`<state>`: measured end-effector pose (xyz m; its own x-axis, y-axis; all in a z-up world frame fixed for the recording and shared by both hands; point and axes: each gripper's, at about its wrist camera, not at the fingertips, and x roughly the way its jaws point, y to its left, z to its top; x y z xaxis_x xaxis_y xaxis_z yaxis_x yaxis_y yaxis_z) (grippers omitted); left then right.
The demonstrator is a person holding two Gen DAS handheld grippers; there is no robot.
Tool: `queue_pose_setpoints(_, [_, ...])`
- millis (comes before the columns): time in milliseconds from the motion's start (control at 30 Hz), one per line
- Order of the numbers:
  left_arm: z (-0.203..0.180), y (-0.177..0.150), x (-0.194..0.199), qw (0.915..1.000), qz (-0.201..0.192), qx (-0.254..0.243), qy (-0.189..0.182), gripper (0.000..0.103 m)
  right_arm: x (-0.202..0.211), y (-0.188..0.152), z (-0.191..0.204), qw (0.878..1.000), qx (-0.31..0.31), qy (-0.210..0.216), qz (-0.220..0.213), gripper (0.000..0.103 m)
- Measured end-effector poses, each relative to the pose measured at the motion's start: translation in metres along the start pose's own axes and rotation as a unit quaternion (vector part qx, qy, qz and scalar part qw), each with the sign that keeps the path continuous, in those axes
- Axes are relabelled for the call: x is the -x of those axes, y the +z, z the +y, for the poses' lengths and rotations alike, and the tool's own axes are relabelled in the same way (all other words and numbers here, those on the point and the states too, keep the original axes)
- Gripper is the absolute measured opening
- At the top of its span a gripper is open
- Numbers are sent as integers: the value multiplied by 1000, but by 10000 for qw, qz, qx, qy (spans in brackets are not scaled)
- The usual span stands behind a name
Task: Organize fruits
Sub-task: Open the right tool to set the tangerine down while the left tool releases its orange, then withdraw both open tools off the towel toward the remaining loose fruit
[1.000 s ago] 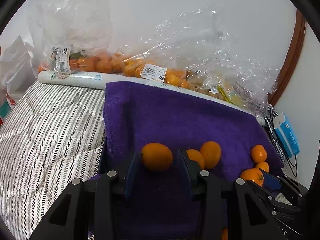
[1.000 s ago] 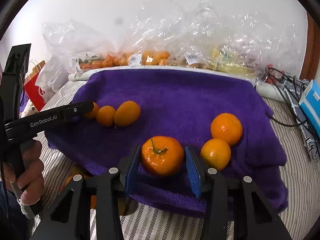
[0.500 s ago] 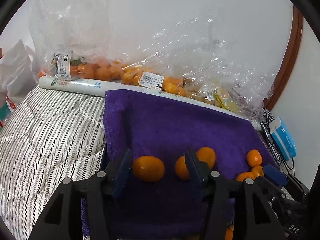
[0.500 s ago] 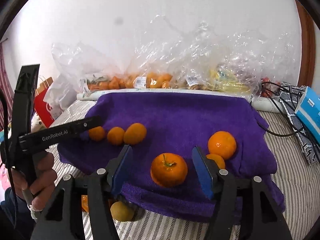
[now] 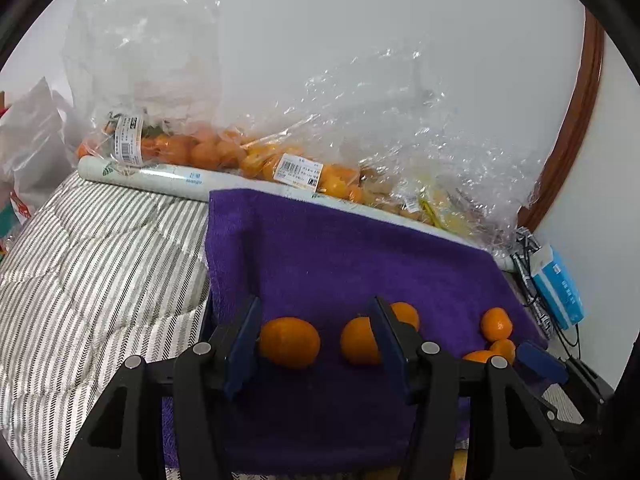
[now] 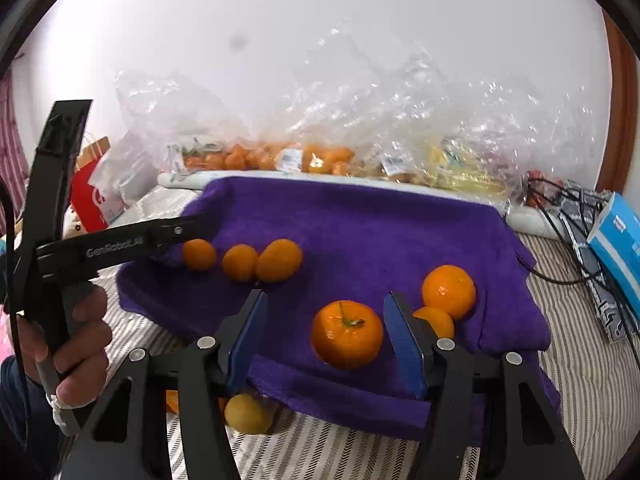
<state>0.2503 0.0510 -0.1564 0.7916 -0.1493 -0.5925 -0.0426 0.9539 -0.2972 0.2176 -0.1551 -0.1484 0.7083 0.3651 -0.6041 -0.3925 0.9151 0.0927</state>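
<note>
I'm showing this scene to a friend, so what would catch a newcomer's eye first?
The purple towel spread over the striped bedding, with bright orange fruit scattered on it, the stemmed mandarin lying free between the right gripper pads. Behind the towel, crinkled clear plastic bags of more fruit lean against the white wall.

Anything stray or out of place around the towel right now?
Yes: a yellowish fruit lies off the purple towel, on the striped bedding beside the towel's near edge, with another orange piece half hidden beside it. The other loose fruit all sit on the towel.
</note>
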Motion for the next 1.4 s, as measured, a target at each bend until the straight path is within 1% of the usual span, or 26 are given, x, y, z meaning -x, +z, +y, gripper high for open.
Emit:
queue_pose_setpoints(100, [0,2,4,9999,-108,-28,45,58,5,2,1,10000,-66,36,-52,52])
queue_pose_setpoints(167, [2,3,3,9999,-96,-11,110,58,7,4,-4,9996,-275,-65,6,46])
queue_pose_setpoints(200, [3,3,2,9999,-80,10,112,58,9,5,-7,9992,-389,-70,54,45])
queue_pose_setpoints(300, [6,5,3,9999,-64,108,88,58,18,5,-10,9983,-564,-23,115,44])
queue_pose_setpoints(500, [2,5,12,9999,-157,-12,72,58,47,4,-7,9971,-677,-328,71,44])
queue_pose_setpoints(567, [0,6,16,9999,-147,4,-3,58,62,2,-7,9957,-763,-519,-9,44])
queue_pose_setpoints(600, [0,8,19,9999,-148,44,-48,58,68,1,-7,9952,-821,-542,-5,44])
queue_pose_setpoints(667, [-1,12,24,9998,-88,108,-173,56,82,-1,-7,9947,-897,-510,-26,44])
queue_pose_setpoints(700, [-2,14,26,9997,5,108,-238,56,89,-2,-6,9945,-900,-528,-61,44])
queue_pose_setpoints(767, [0,15,33,9995,162,155,-236,56,103,-4,-1,9940,-843,-692,-125,44])
queue_pose_setpoints(800, [1,14,39,9993,179,169,-270,56,107,-4,1,9939,-810,-738,-132,44])
queue_pose_setpoints(833, [3,11,47,9992,175,150,-318,56,112,-4,5,9938,-745,-811,-131,44])
queue_pose_setpoints(967, [10,-2,66,9996,256,-43,-142,58,119,-8,15,9930,-628,-982,-193,44])
queue_pose_setpoints(1033, [17,-13,75,9991,391,-146,-37,58,117,-12,21,9938,-607,-917,-133,44])
queue_pose_setpoints(1167, [35,-37,87,9983,555,-161,19,58,107,-24,34,9923,-507,-1124,-110,44])
queue_pose_setpoints(1233, [44,-48,91,9984,544,-132,110,58,102,-28,38,9928,-603,-1038,2,44])
queue_pose_setpoints(1267, [48,-52,91,9981,584,-162,133,58,98,-29,38,9931,-708,-926,142,44])
queue_pose_setpoints(1333, [50,-59,88,9961,797,-319,188,58,89,-31,36,9925,-936,-697,376,44])
queue_pose_setpoints(1400, [51,-65,87,9958,773,-401,274,58,83,-34,36,9912,-1086,-586,478,44])
